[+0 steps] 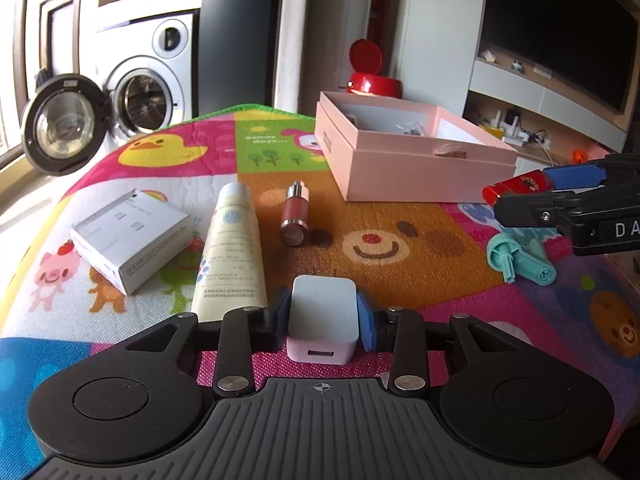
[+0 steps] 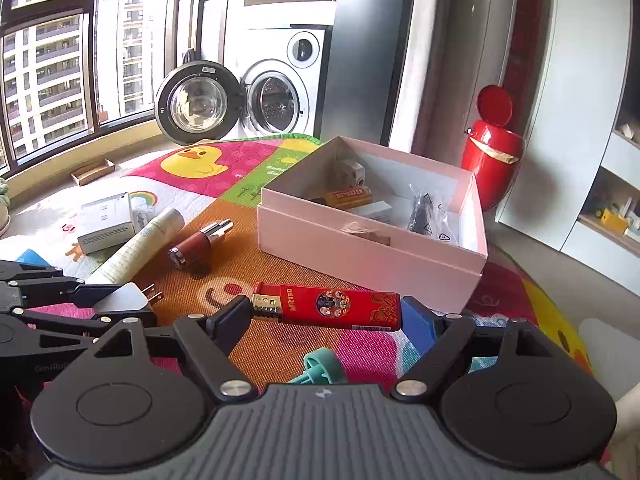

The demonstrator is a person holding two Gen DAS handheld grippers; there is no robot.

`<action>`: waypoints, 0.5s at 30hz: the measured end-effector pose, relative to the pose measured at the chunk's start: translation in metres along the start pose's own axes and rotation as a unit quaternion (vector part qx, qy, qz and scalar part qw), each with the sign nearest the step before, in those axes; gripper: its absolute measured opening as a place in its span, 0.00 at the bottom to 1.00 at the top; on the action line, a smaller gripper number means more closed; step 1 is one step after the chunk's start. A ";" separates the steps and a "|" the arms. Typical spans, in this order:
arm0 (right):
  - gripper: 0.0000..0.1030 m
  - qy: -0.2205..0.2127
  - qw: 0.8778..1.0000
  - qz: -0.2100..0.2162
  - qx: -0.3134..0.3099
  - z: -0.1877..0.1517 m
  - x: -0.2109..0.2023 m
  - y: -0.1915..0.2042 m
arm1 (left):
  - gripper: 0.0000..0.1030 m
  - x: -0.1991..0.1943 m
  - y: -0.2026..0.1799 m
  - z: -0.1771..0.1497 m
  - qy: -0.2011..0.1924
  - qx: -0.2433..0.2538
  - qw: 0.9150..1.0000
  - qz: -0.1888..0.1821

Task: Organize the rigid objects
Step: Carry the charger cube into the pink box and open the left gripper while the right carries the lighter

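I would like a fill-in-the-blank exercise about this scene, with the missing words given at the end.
1. The left hand-held gripper is shut on a white ____ with two metal prongs.
2. The right hand-held gripper holds a lighter whose colour is ____.
3. The pink box on the mat has no lid on it, so it is ____.
4. The door of the washing machine is ____.

Missing words: charger; red; open; open

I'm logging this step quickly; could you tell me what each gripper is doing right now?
Left gripper: closed on the white charger plug.
Right gripper: closed on the red lighter, gripped end to end.
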State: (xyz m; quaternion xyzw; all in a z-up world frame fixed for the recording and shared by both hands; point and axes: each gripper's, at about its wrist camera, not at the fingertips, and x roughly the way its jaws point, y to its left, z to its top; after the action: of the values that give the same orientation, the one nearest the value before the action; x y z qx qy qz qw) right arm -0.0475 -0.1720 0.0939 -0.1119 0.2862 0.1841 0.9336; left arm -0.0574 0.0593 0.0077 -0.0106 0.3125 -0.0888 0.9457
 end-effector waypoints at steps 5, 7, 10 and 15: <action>0.79 -0.036 0.999 -0.014 -0.021 -0.007 -0.042 -0.003 | 0.36 -0.011 -0.012 0.001 0.015 0.011 0.998 -0.056; 0.79 -0.044 0.999 -0.020 -0.018 -0.011 -0.053 -0.007 | 0.36 -0.017 -0.020 0.006 0.009 0.020 0.997 -0.071; 0.79 -0.050 0.998 -0.028 -0.006 -0.017 -0.062 -0.016 | 0.36 -0.030 -0.031 0.028 -0.025 0.031 0.995 -0.089; 0.79 -0.054 0.997 -0.043 0.019 -0.026 -0.062 -0.029 | 0.36 -0.034 -0.049 0.101 -0.089 0.065 0.989 -0.095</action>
State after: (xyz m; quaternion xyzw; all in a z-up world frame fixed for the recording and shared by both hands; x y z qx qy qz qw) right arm -0.0958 -0.2236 0.1116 -0.0963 0.2342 0.1445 0.9566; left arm -0.0328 0.0135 0.1126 0.0138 0.2182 -0.1974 0.9556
